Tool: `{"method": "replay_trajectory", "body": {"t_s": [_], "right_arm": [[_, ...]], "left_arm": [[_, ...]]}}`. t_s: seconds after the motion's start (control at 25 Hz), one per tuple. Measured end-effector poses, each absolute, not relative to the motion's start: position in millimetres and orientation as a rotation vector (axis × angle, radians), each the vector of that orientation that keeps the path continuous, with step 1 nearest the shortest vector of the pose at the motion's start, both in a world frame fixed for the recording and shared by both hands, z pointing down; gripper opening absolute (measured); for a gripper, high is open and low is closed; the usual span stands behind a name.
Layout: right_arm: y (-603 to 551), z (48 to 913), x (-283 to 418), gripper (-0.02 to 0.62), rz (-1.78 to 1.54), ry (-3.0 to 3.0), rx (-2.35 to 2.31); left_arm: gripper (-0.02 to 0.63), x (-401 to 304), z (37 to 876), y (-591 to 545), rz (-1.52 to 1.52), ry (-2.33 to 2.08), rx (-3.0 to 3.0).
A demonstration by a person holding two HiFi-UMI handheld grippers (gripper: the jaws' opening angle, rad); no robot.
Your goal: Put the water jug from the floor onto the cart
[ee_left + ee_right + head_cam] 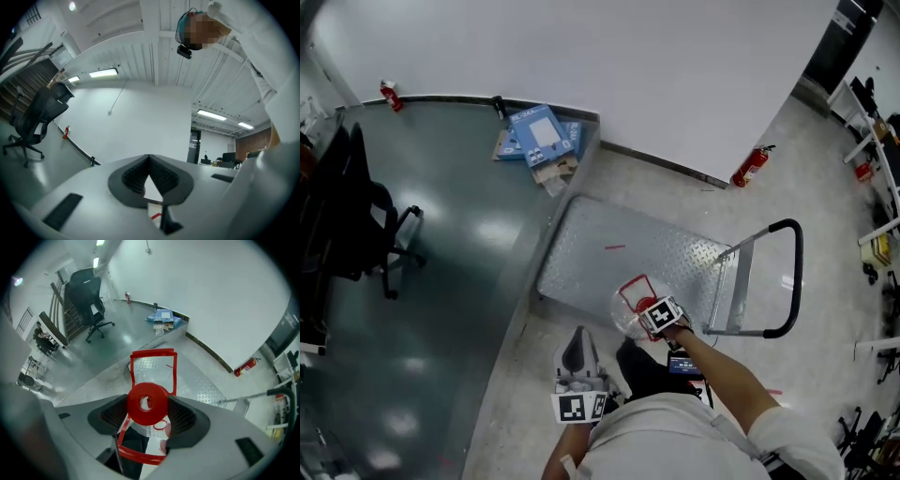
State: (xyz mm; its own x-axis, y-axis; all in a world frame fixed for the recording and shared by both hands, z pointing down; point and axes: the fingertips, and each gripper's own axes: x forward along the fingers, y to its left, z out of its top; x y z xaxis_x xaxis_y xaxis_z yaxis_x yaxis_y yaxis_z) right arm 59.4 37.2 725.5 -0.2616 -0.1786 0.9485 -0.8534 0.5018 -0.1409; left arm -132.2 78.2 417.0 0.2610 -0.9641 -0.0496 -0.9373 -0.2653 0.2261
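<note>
The water jug (pixel 628 317) is clear plastic with a red cap (pixel 147 403) and a red carrying handle (pixel 153 354). It is at the near edge of the grey checker-plate cart (pixel 609 248); whether it rests on anything is unclear. My right gripper (pixel 652 315) comes from above and is shut on the jug's capped neck, with the cap wedged between the jaws of the right gripper (pixel 148 411). My left gripper (pixel 577 351) hangs at my left side over the floor, away from the jug. In its own view the left gripper (pixel 149 161) is shut and holds nothing.
The cart's black push handle (pixel 789 277) rises at its right end. A red fire extinguisher (pixel 751 166) stands by the white wall. Blue boxes (pixel 539 136) lie on the raised dark floor, with a black office chair (pixel 361 220) further left. Shelving (pixel 877 141) lines the right.
</note>
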Motion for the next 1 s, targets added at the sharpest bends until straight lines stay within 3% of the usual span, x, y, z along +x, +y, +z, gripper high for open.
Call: {"method": "replay_trajectory", "body": {"t_s": [0.4, 0.64, 1.0], "right_arm": [[-121.2, 728.5, 49.4, 0.276, 0.805, -1.807, 0.895], [-169.3, 750.8, 41.9, 0.276, 0.962, -1.759, 0.912], [-220.0, 785.3, 47.4, 0.276, 0.931, -1.728, 0.980]], "left_arm": [[0.003, -115.4, 392.3, -50.9, -0.276, -1.871, 2.393], [0.003, -115.2, 398.7, -104.8, -0.244, -1.840, 2.415], [0.004, -117.5, 425.5, -169.4, -0.203, -1.720, 2.416]]}}
